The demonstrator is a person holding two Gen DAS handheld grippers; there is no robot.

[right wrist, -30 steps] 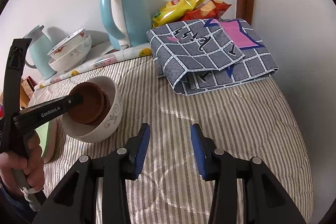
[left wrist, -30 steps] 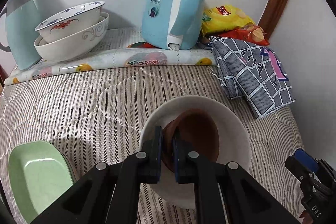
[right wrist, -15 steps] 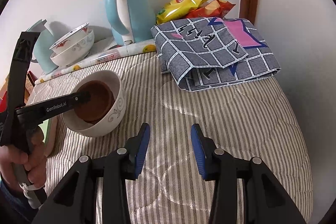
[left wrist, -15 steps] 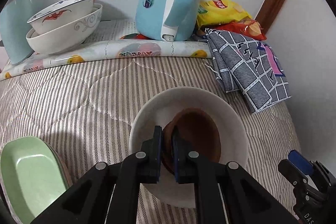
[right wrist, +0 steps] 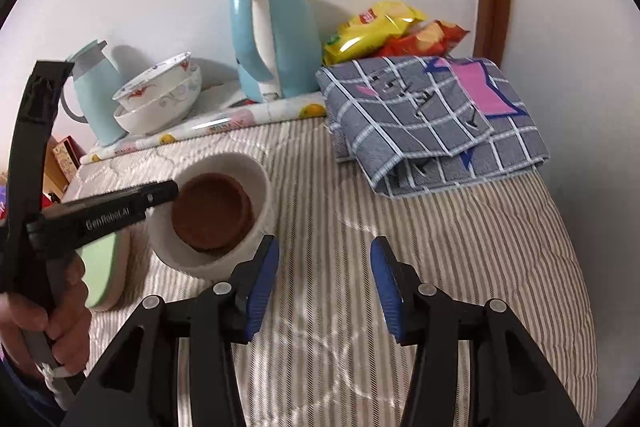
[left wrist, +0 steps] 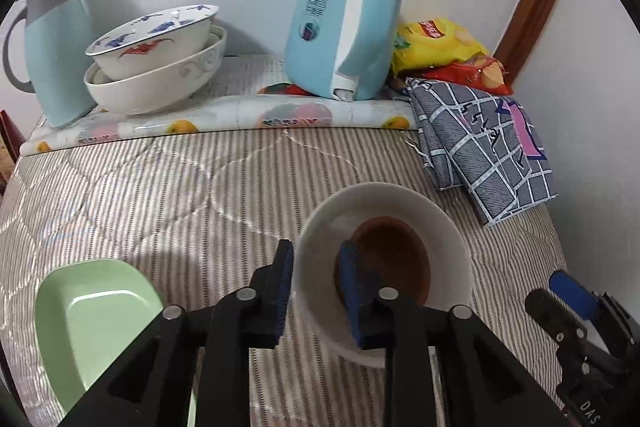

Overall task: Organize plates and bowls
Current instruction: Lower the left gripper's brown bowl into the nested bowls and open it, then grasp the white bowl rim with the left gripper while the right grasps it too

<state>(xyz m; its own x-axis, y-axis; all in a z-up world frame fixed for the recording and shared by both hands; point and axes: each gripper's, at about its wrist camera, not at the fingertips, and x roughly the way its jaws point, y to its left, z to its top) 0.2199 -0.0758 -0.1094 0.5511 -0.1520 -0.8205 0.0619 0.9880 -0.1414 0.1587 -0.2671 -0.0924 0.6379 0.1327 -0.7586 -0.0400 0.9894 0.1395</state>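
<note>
A small brown bowl [left wrist: 394, 259] sits inside a white bowl [left wrist: 448, 235] on the striped quilt. My left gripper [left wrist: 316, 251] hovers at the white bowl's near left rim, and its jaws are opening. One pad stands outside the rim and the other over the brown bowl; neither presses on anything. In the right wrist view the left gripper's tip [right wrist: 168, 191] reaches the white bowl [right wrist: 256, 171] from the left. My right gripper [right wrist: 324, 275] hangs over bare quilt to the right of that bowl, its jaws opening with nothing between them.
A green plate [left wrist: 92, 311] lies at the near left. Two stacked patterned bowls [left wrist: 156, 63], a pale blue jug [left wrist: 56, 47] and a blue kettle [left wrist: 344, 23] stand along the back wall. Snack bags [left wrist: 440, 43] and a folded checked cloth [left wrist: 488, 155] lie at the right.
The left jaws, earlier shut on the brown bowl's rim, have parted and let it go inside the white bowl. The right jaws stand slightly wider.
</note>
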